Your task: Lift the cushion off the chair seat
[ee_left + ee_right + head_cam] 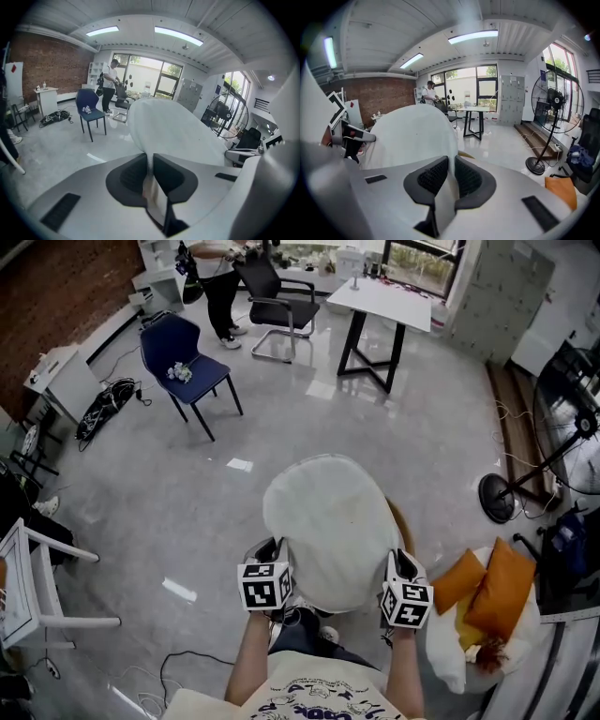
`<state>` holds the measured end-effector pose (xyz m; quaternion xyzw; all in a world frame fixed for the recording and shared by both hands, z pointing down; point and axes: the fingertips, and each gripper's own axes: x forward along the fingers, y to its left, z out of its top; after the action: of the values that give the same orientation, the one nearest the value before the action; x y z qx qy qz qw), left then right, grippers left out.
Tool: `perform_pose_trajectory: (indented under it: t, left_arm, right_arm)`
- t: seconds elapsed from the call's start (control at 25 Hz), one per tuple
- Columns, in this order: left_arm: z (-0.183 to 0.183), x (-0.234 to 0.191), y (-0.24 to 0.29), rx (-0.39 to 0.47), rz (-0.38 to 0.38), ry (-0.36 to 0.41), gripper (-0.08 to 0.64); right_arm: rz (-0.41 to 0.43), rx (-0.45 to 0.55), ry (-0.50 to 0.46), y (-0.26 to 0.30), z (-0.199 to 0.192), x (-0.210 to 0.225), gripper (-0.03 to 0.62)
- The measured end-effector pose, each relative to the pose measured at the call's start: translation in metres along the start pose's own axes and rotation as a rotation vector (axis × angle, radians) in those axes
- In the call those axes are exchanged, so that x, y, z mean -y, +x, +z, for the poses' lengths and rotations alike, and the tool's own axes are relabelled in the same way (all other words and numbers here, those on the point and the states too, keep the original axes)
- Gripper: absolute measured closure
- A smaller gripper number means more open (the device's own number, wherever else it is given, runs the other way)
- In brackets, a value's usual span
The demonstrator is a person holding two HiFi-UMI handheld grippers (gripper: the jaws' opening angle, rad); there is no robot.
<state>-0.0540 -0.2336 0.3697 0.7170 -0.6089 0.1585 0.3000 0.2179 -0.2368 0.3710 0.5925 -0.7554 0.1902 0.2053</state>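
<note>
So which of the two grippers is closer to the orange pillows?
Right. The right gripper, clamped on one edge of the white cushion, is just beside the orange pillows; the left gripper grips the opposite edge, with the cushion between it and them.

Cushion [328, 526] mid-frame, one gripper at each lower corner.
Left gripper [274, 551] lower left, right gripper [400, 561] lower right; chair [187, 367] upper left, table [384, 298] top centre, fan [567, 432] right edge.

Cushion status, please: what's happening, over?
Left tongs, right tongs: both shut on white cushion edge. Cushion held above chair. Nothing blocking.
</note>
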Motion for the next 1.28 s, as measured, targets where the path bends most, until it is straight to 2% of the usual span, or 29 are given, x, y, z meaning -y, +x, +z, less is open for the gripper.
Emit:
perform_pose_trajectory:
  t: [0.56, 0.8, 1.28]
  left_arm:
    - [-0.004, -0.006, -0.069, 0.083, 0.028, -0.009, 0.506]
    - [-0.002, -0.008, -0.084, 0.113, 0.031, -0.023, 0.506]
    - [-0.018, -0.01, -0.096, 0.113, 0.033, -0.04, 0.506]
  right_arm:
    - [0.033, 0.069, -0.017, -0.052, 0.005, -0.031, 0.528]
    - [0.043, 0.093, -0.017, -0.063, 0.009, -0.037, 0.528]
    - [0.041, 0.087, -0.042, -0.072, -0.003, -0.043, 0.528]
